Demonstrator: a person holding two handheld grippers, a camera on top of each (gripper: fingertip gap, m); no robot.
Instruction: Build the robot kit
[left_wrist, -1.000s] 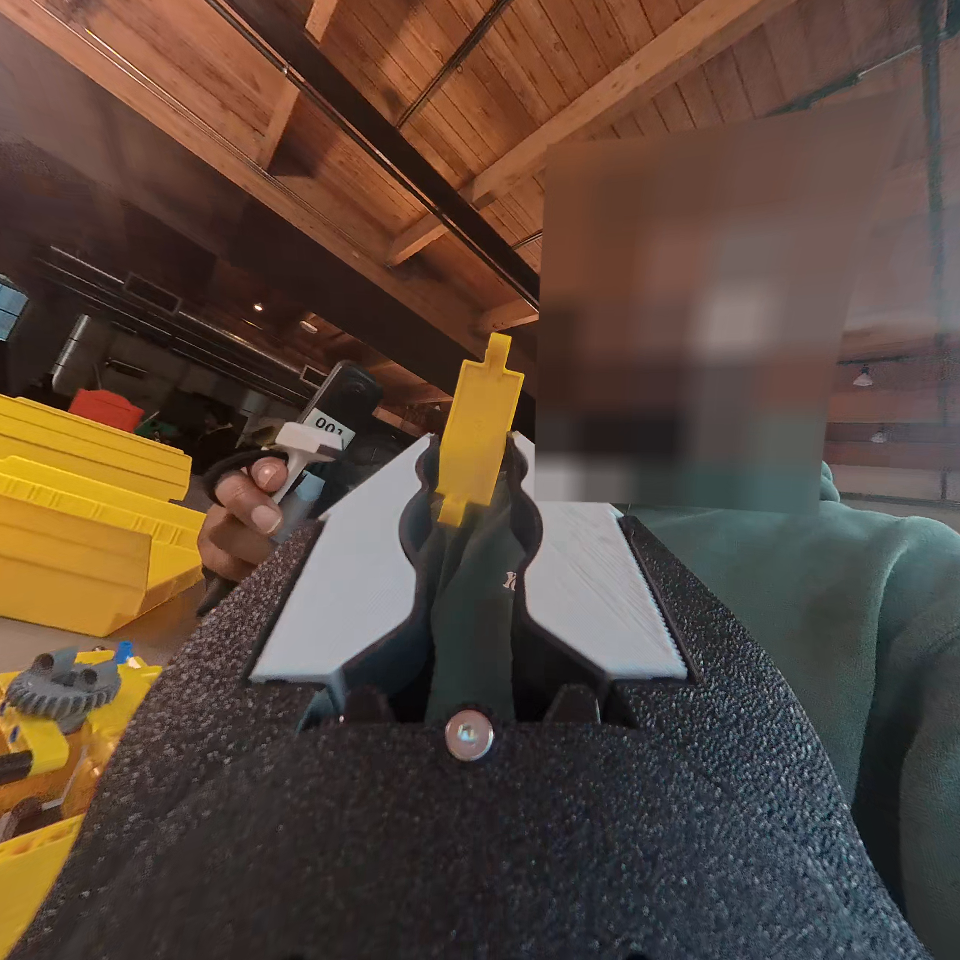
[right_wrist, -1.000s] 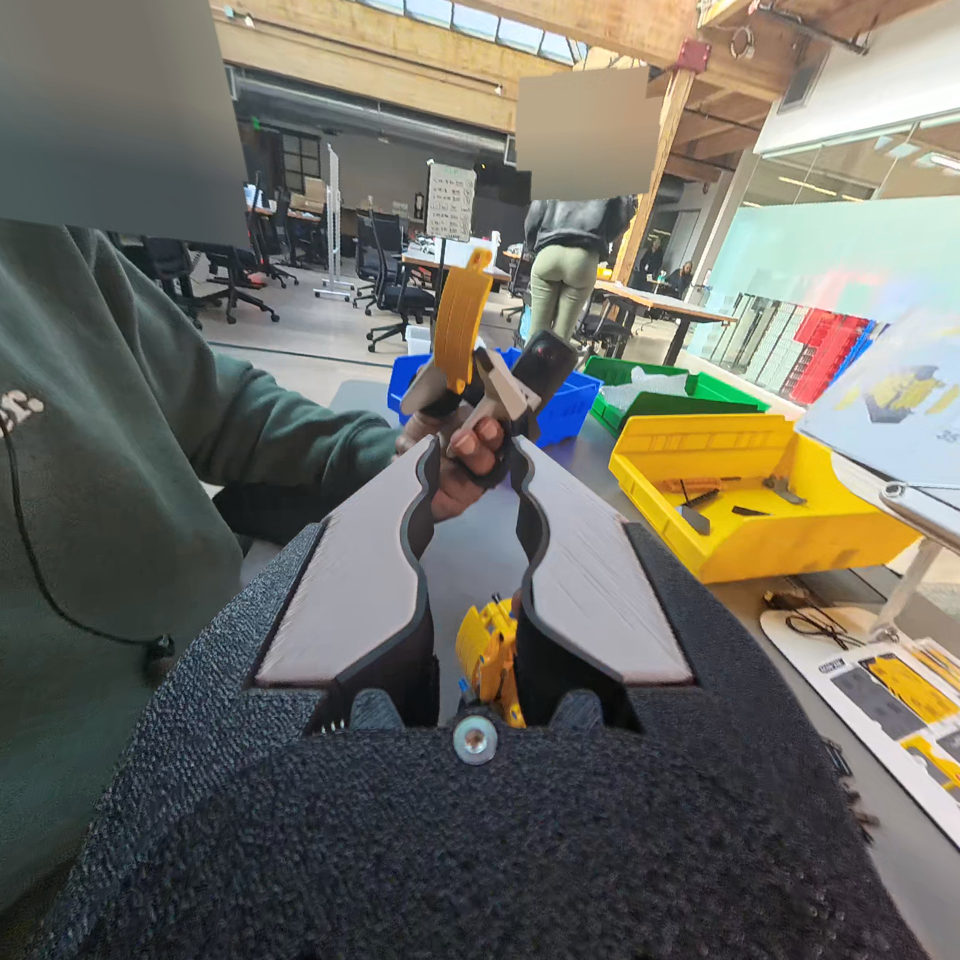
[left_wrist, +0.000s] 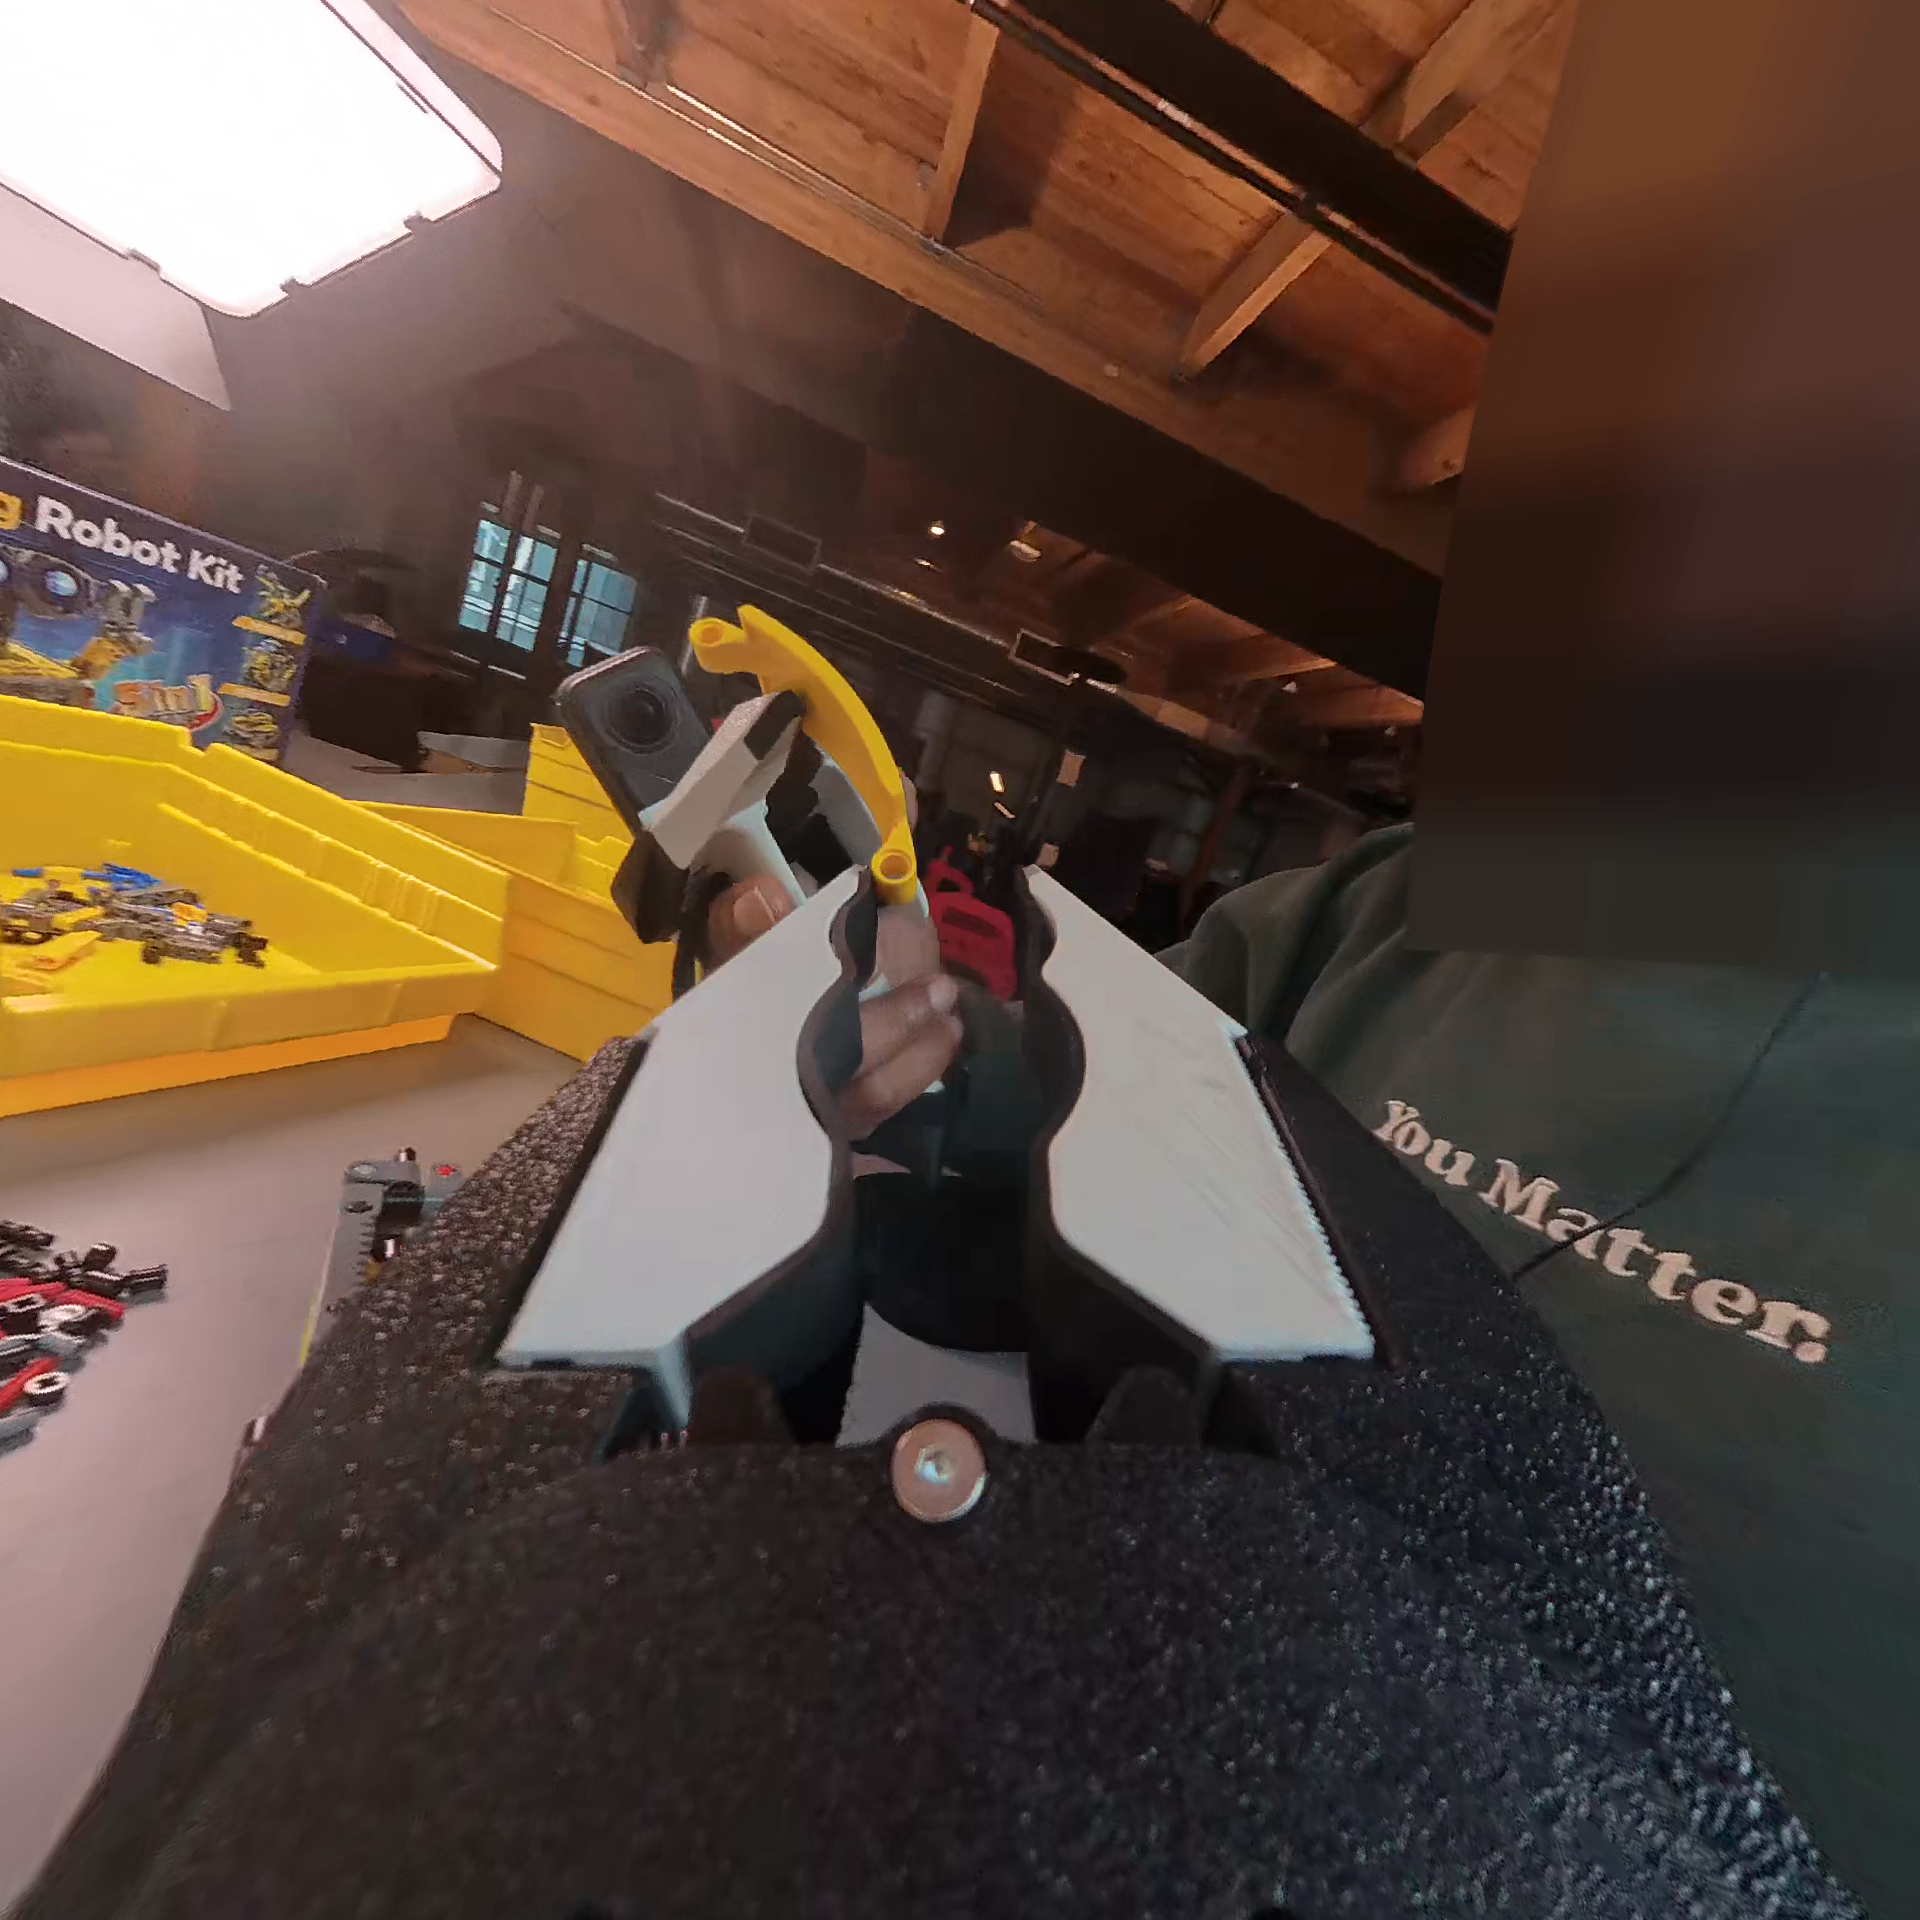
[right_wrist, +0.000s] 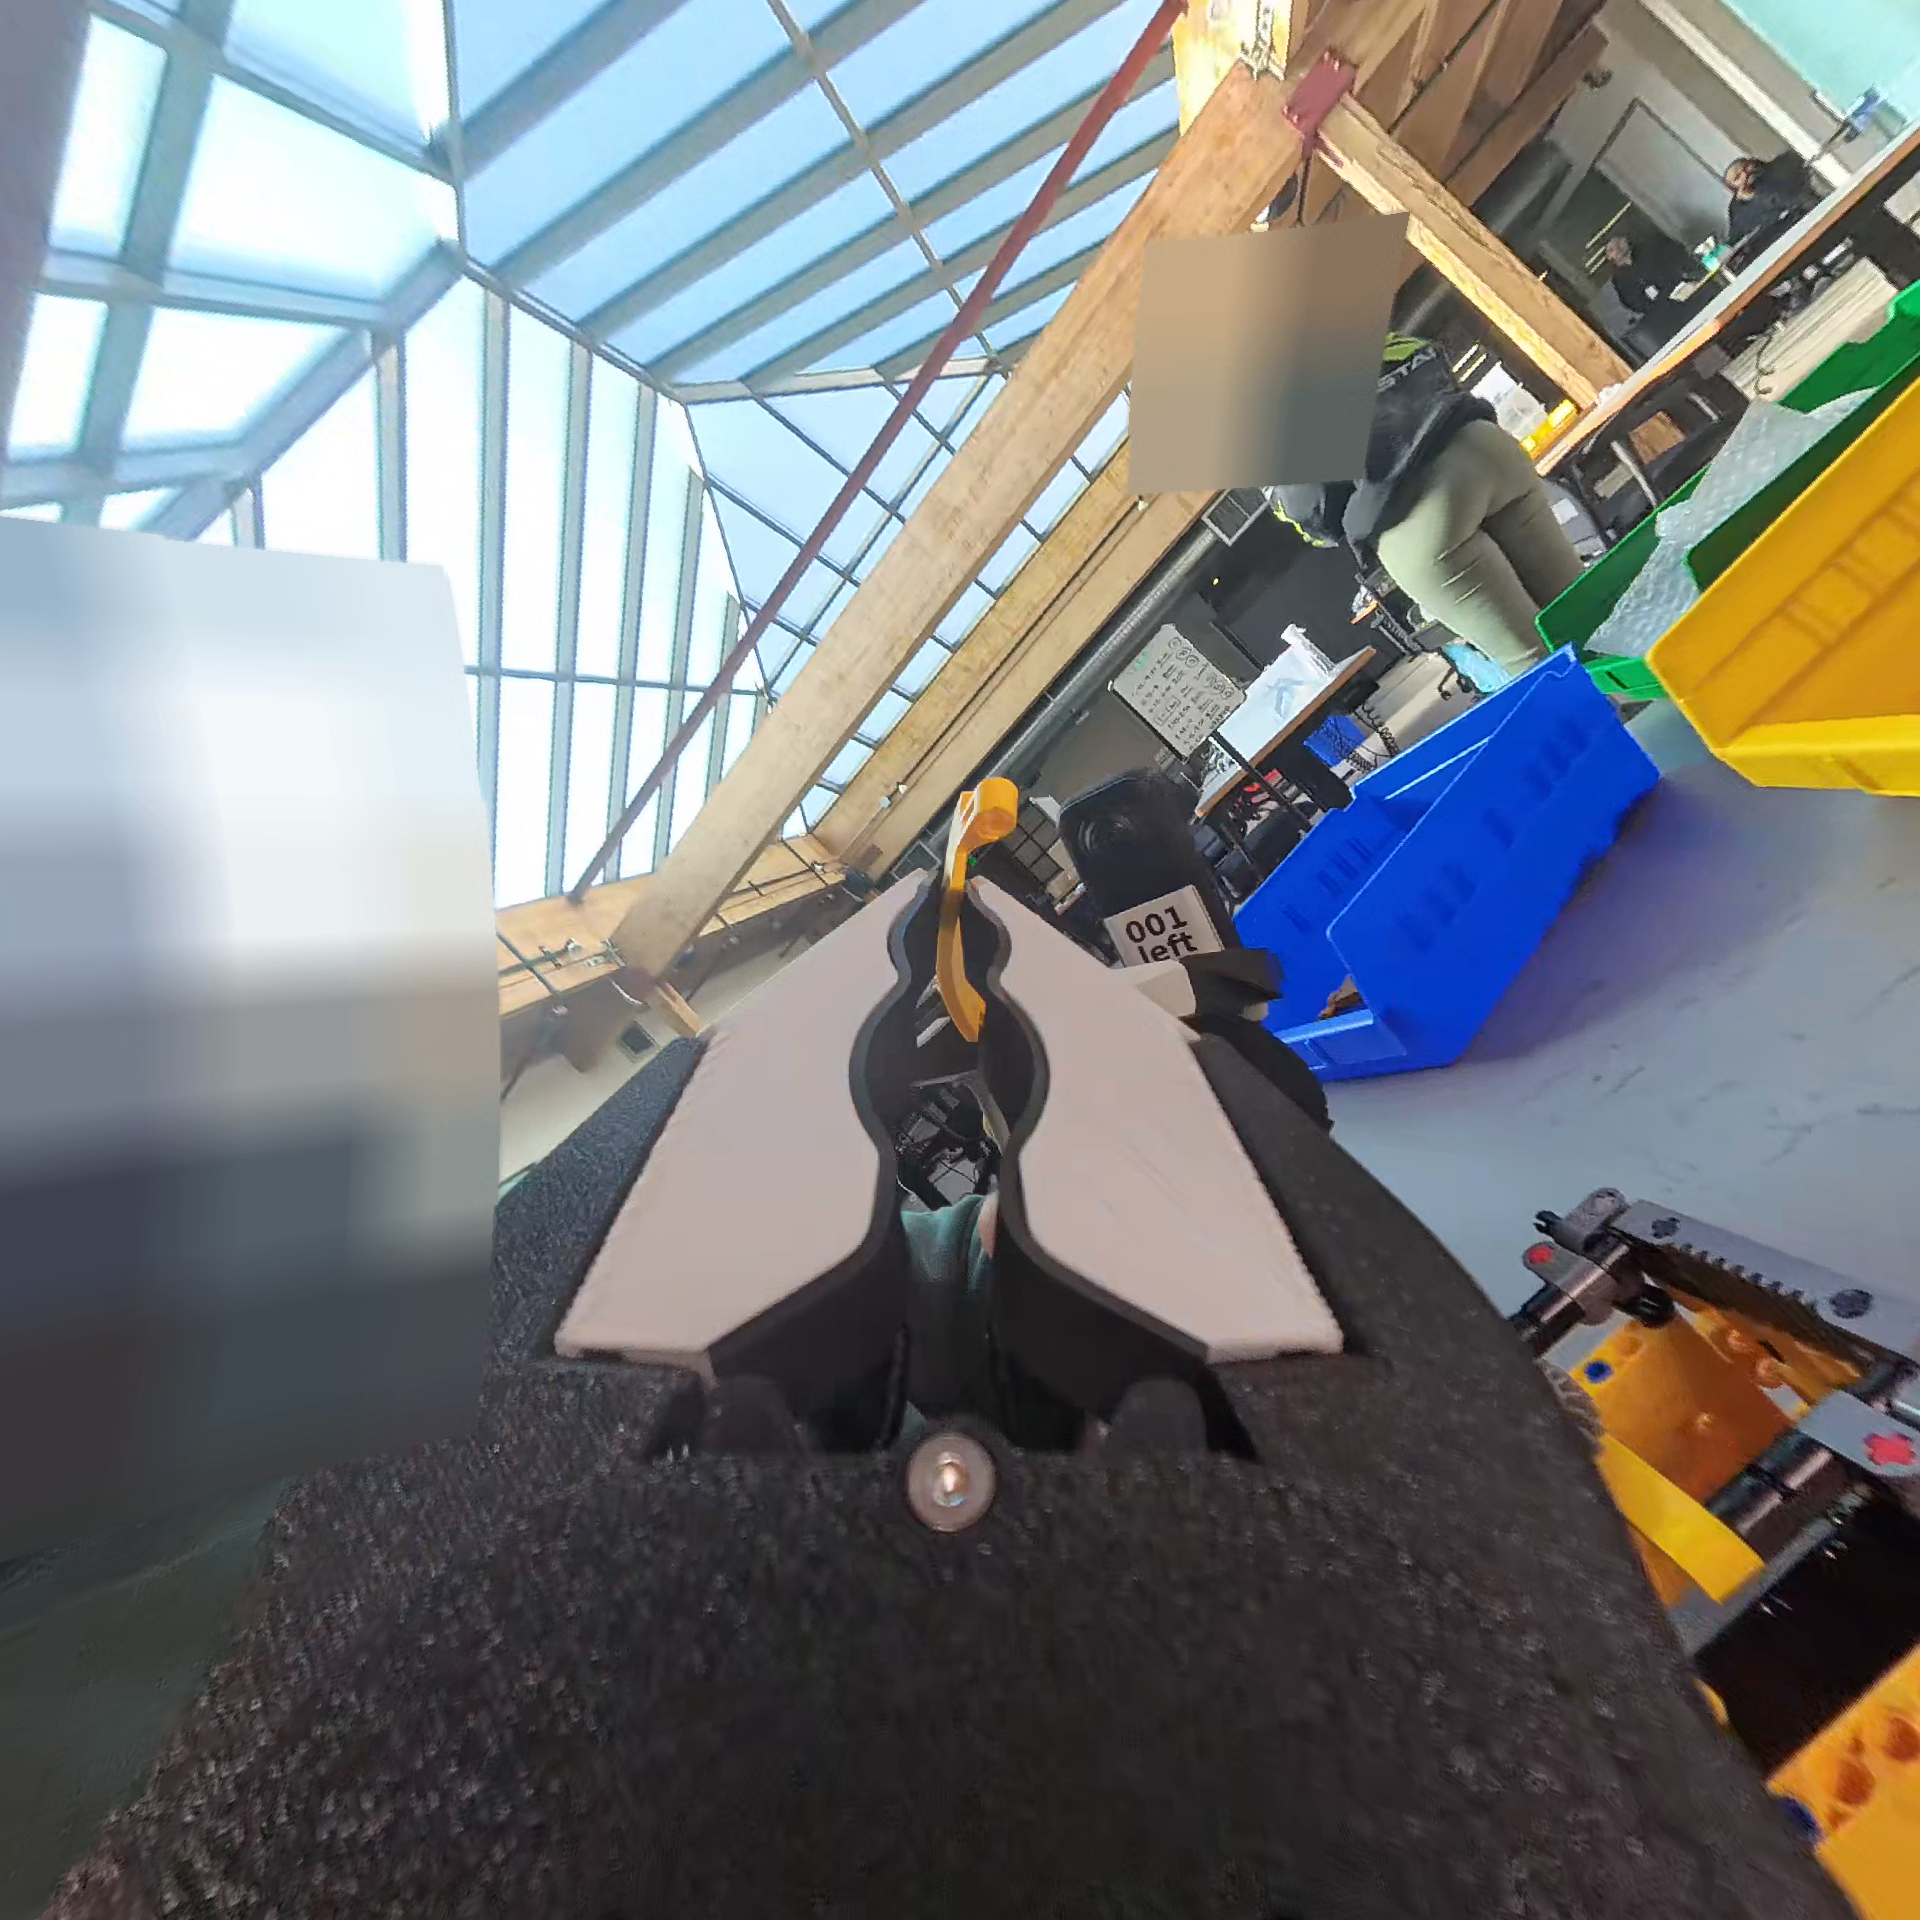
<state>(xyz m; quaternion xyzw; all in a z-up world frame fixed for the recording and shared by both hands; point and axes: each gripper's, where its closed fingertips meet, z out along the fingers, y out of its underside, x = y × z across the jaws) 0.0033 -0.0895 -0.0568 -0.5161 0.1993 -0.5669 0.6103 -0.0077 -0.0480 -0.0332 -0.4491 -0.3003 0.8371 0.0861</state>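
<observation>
Under timber beams, above the grey table (right_wrist: 1662, 987), we are clenching the right gripper (right_wrist: 951, 890) on the curved yellow piece (right_wrist: 950, 935), held upright just ahead of the released left gripper (left_wrist: 945, 894).

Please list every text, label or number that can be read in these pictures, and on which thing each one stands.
I do not quote writing; its bearers are:
Box, behind the yellow bins: printed title.
Green sweatshirt: pale lettering.
White tag, under the far camera: dark print.
Board, far back: too small to read.
</observation>
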